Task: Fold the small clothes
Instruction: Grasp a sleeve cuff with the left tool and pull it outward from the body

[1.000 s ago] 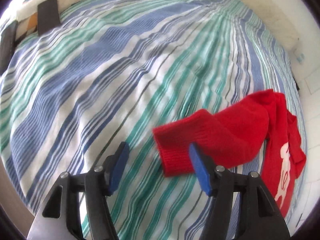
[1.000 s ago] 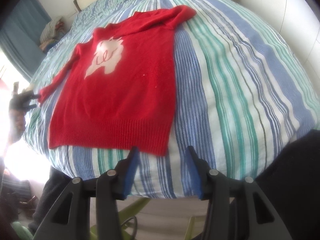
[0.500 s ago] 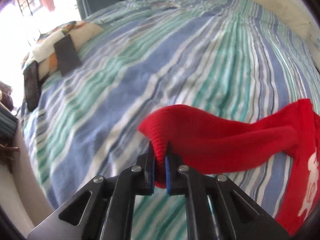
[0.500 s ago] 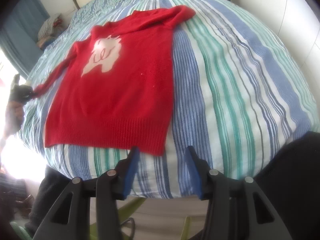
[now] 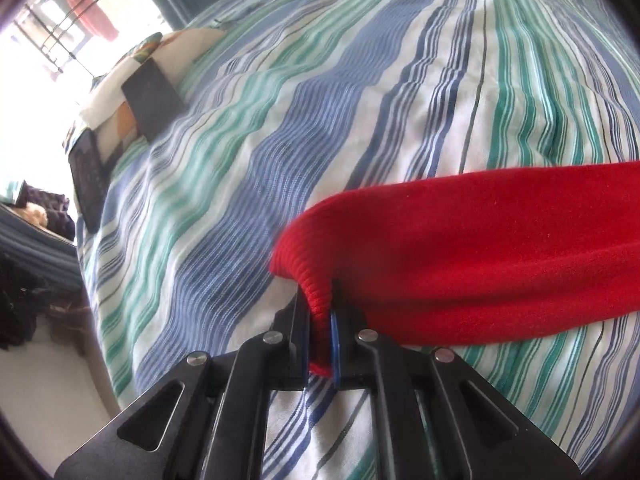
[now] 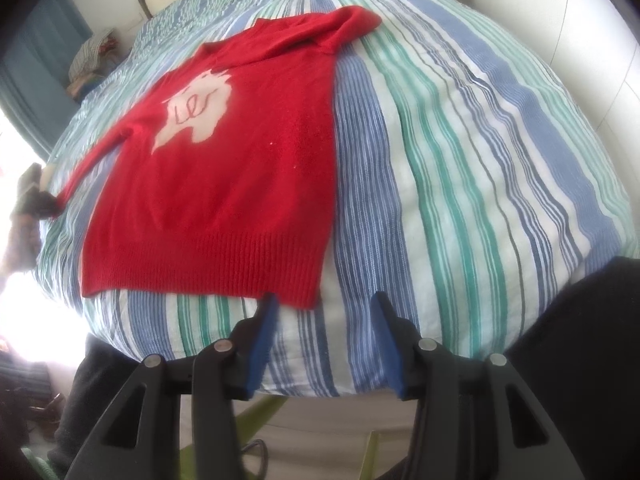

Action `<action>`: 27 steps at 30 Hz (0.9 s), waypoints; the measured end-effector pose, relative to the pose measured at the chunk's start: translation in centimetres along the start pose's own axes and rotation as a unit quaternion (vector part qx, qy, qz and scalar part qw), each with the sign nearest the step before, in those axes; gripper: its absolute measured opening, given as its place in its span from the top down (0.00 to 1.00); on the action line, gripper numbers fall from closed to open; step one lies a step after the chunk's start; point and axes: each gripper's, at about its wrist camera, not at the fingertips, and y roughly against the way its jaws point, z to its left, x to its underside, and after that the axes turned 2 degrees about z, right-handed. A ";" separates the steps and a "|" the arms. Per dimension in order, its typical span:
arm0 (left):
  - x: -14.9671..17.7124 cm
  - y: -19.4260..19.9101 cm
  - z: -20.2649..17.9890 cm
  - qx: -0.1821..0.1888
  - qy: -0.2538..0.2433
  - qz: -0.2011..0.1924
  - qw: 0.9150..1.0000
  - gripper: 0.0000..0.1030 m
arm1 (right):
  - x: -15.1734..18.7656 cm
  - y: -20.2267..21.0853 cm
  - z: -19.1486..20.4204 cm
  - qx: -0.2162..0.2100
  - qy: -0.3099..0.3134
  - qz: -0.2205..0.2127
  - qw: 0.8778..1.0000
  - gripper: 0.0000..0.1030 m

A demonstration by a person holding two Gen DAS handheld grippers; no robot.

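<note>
A small red knit sweater (image 6: 224, 176) with a white motif lies flat, front up, on the striped bedspread (image 6: 460, 140). My left gripper (image 5: 320, 312) is shut on the ribbed cuff of its sleeve (image 5: 480, 248) and holds it pulled out taut to the side; it also shows in the right wrist view (image 6: 44, 200) at the far left. My right gripper (image 6: 324, 312) is open and empty, just in front of the sweater's ribbed hem at its right corner. The other sleeve (image 6: 352, 24) is bunched at the far end.
A patchwork pillow (image 5: 132, 80) lies at the bed's far left corner. Folded clothes (image 6: 88, 64) sit by the blue curtain. The bed's front edge drops off just under my right gripper. A person's dark clothing (image 6: 580, 360) is at the right.
My left gripper closed on the sleeve cuff and has pulled the sleeve outward, straightening it. The right gripper has hardly moved.
</note>
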 end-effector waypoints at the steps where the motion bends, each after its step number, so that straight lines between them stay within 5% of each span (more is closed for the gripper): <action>1: -0.1 -0.1 0.1 0.003 -0.001 0.000 1.000 0.94 | -0.1 -0.1 -0.2 -0.001 -0.004 0.002 1.000 0.54; 15: 0.4 -0.8 0.0 0.013 -0.011 -0.010 1.000 0.87 | 0.0 -1.2 0.5 0.014 0.013 0.022 1.000 0.54; 16: 0.5 -0.5 0.1 0.008 -0.008 -0.015 1.000 0.77 | -0.1 -1.2 0.4 0.013 0.011 0.022 1.000 0.54; 19: 1.1 1.0 1.7 -0.027 0.024 -0.037 0.999 0.16 | -0.1 -1.2 0.3 0.003 0.008 0.028 1.000 0.51; 23: 4.2 4.4 4.9 0.034 0.067 -0.066 0.995 0.14 | -2.1 1.0 -0.6 -0.032 0.003 0.033 0.999 0.49; 27: 9.1 7.8 5.8 0.065 0.072 -0.084 0.992 0.14 | -8.5 5.1 -0.5 0.047 0.096 -0.052 0.993 0.38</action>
